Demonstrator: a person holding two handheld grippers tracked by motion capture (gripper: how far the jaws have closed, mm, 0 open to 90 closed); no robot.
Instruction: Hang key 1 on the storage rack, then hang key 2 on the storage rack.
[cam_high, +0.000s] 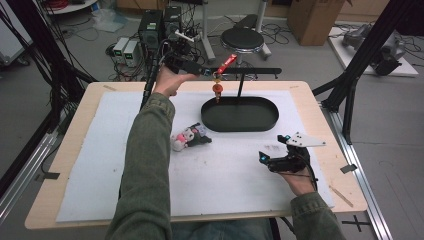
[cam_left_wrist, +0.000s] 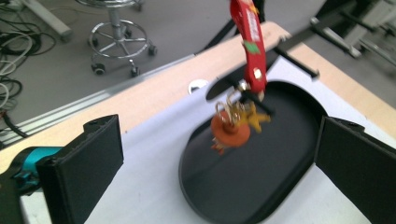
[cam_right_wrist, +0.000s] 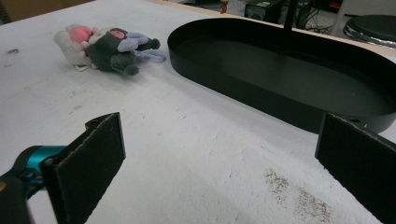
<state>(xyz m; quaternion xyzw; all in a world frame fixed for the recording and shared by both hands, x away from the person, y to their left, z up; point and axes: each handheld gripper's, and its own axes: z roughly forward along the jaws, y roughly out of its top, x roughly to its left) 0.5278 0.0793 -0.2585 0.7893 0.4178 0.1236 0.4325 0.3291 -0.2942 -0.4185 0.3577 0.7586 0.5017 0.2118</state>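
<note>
- Red strap keychain with an orange round charm (cam_left_wrist: 236, 126) hangs from the black horizontal bar of the stand (cam_high: 252, 71), above the left end of the black oval metal tray (cam_high: 240, 116); upper centre of the high view.
- Its long axis runs near vertical, the strap tilted, the charm at the bottom.
- Left hand-held gripper (cam_high: 200, 70) sits just left of the keychain at bar height; jaws stand wide, nothing between the pads, charm ahead of them and apart.
- Left hand is clearly the nearer one; arm stretched far forward across the white-covered worktop (cam_high: 100, 170), sleeve over it.
- Right hand-held gripper (cam_high: 272, 159) rests low at lower right, jaws wide and empty, pointing toward the tray.
- Small grey and pink plush toy (cam_high: 189, 136) lies left of the tray, untouched.
</note>
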